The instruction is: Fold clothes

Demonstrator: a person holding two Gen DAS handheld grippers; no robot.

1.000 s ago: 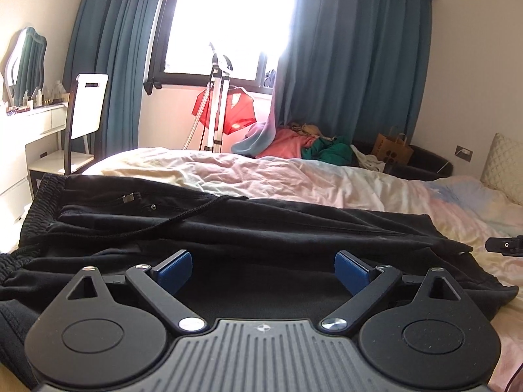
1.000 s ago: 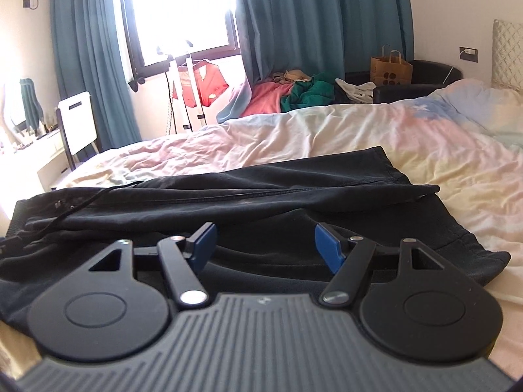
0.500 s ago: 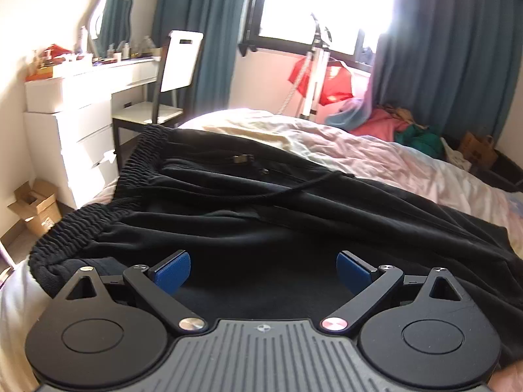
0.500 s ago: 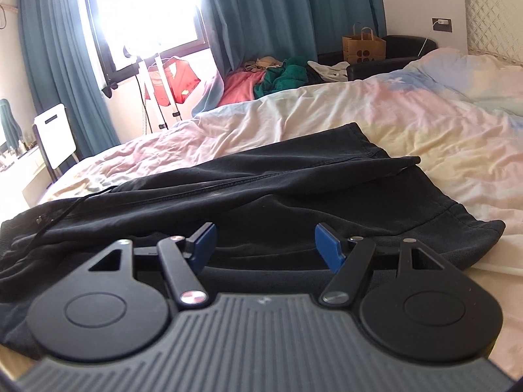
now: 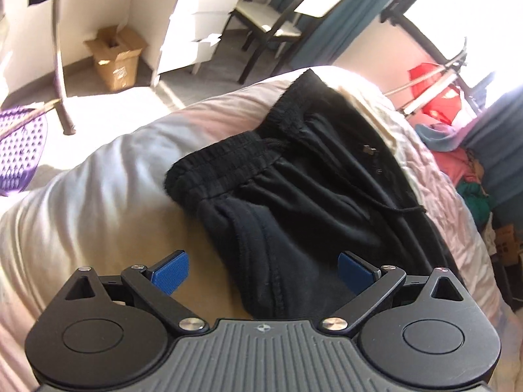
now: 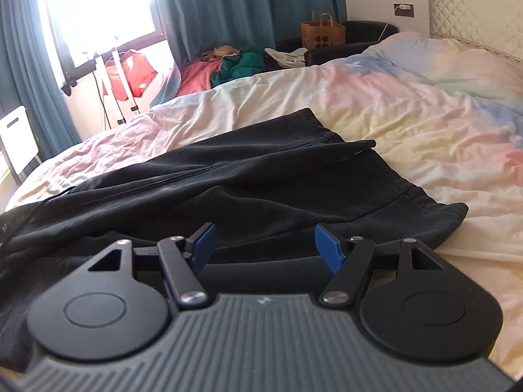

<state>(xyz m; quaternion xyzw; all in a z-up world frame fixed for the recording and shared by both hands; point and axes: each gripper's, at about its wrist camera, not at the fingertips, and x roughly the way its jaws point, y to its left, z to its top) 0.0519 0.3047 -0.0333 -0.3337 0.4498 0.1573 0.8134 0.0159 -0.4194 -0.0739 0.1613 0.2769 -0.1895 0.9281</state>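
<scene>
Black sweatpants (image 5: 310,196) lie flat on the bed (image 5: 98,196), spread across a pastel duvet. In the left wrist view the elastic waistband (image 5: 228,160) sits abt centre, running toward 1 o'clock, w/ the drawstring (image 5: 385,205) trailing off at 3 o'clock. Left gripper (image 5: 263,271) is tilted down over the waist end, jaws spread wide w/ nothing pinched; the blue pad at 7 o'clock hangs over bare duvet, the one at 5 o'clock over black fabric, and the pants' side edge runs btwn them. Whether the pads touch the cloth, can't tell. Beyond the bed edge: cardboard box (image 5: 114,55) at 10 o'clock, chair (image 5: 287,16) at 12, red garment (image 5: 434,98) at 2. In the right wrist view the pant legs (image 6: 261,176) stretch from 9 o'clock to the hems (image 6: 434,209) at 3 o'clock, one leg lying partly over the other. Right gripper (image 6: 264,248) sits low over the leg fabric, jaws also spread, nothing btwn the pads. Teal curtains (image 6: 245,3) at 12 o'clock, paper bag (image 6: 322,34) at 1, clothes pile (image 6: 228,65) just below the curtains.
</scene>
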